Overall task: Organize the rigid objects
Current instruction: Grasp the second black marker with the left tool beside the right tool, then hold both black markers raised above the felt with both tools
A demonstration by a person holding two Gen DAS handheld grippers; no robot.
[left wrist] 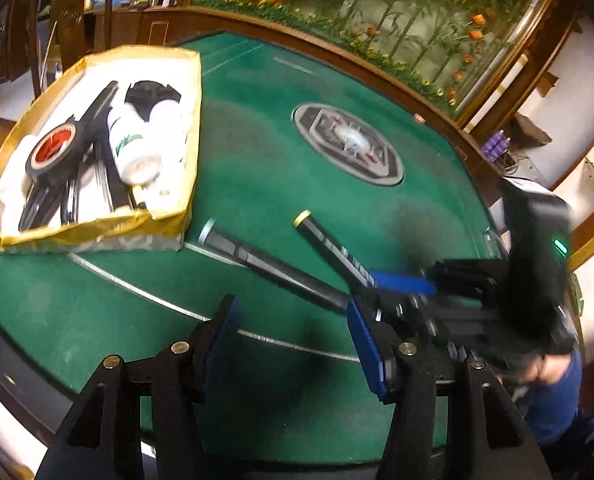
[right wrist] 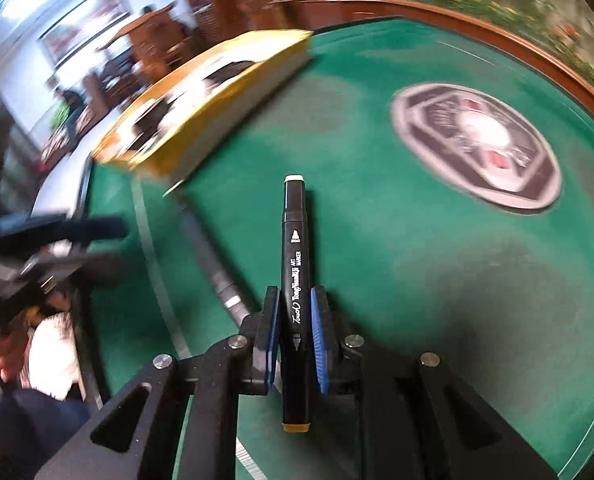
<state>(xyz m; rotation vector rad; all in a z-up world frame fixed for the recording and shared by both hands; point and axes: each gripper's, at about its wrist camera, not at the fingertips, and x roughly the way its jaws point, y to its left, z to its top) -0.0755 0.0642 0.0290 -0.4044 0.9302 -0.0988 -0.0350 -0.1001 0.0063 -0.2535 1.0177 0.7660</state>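
The right gripper [right wrist: 295, 334] clamps its jaws mid-barrel on a light, stiff, likely slick marker [right wrist: 295, 264], while the left gripper [left wrist: 293, 336] is open and empty.

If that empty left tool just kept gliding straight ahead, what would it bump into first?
Probably the grey-capped black marker lying on the green felt table, which crosses ahead of the open left tool. Depth is hard to judge; if it is moving above the felt, it might pass over it.

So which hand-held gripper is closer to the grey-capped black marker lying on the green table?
Left. The left hand-held gripper hovers open just before the grey-capped black marker; the right hand-held gripper sits beyond its far end.
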